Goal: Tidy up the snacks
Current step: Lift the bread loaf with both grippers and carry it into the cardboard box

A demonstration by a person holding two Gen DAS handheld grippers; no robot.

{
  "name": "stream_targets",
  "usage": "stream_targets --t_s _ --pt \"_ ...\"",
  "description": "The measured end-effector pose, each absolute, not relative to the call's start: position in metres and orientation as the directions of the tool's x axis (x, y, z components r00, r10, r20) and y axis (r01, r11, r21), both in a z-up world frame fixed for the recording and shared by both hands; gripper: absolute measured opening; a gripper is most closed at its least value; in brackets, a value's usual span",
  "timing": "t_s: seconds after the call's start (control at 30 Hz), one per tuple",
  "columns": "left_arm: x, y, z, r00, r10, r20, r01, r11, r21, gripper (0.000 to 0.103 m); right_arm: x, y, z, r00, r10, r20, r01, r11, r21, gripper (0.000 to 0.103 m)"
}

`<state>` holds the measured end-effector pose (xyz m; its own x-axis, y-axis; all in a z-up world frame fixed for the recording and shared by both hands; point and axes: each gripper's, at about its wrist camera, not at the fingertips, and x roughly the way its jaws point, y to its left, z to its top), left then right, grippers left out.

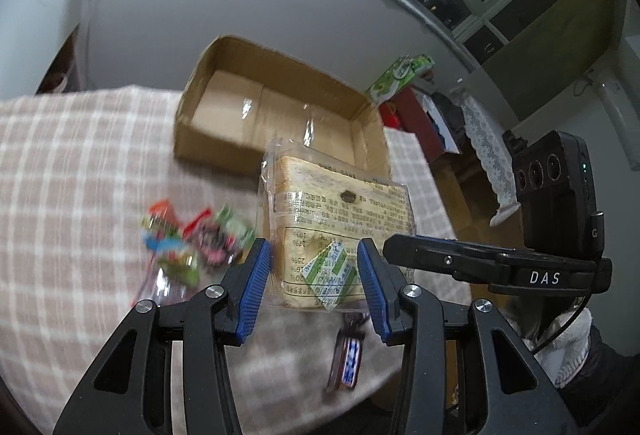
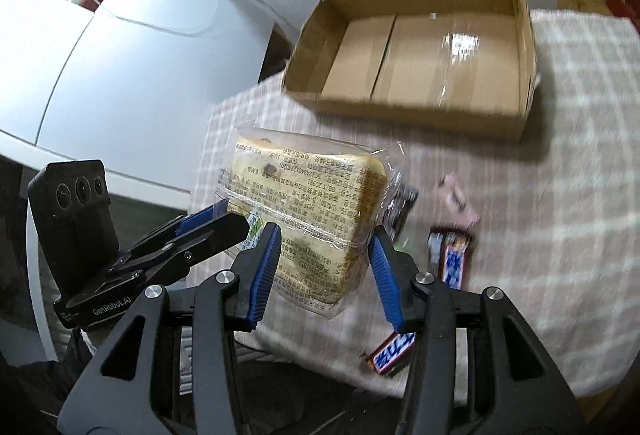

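Observation:
A bread pack [image 1: 336, 219] in clear printed wrap is held above the checked tablecloth, in front of an empty cardboard box [image 1: 224, 139]. My left gripper [image 1: 314, 267] is shut on the pack's near end. My right gripper [image 2: 322, 255] is also closed on the same bread pack [image 2: 304, 203] from the other side. The box [image 2: 400, 107] lies beyond it in the right wrist view. The right gripper [image 1: 424, 255] shows in the left wrist view, touching the pack's right edge. The left gripper [image 2: 216, 225] shows at the pack's left edge.
Small colourful candy packets [image 1: 188, 239] lie on the cloth at left. Chocolate bars lie near the table's front edge [image 1: 348, 359], [image 2: 452, 255], [image 2: 392, 351]. A pink packet [image 2: 456, 203] lies beside them. A white cabinet [image 2: 100, 55] stands behind, and cluttered shelves [image 1: 424, 115] stand at right.

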<state>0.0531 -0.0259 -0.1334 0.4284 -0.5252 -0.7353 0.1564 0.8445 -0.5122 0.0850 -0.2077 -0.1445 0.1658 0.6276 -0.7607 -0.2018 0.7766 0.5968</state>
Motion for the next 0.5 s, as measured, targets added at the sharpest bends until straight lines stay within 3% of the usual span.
stream_targets --t_s 0.5 --pt "0.131 -0.049 -0.135 0.437 -0.533 -0.724 0.184 0.841 -0.508 0.042 0.154 -0.226 -0.134 0.244 0.575 -0.781 -0.217 0.817 0.534 0.048"
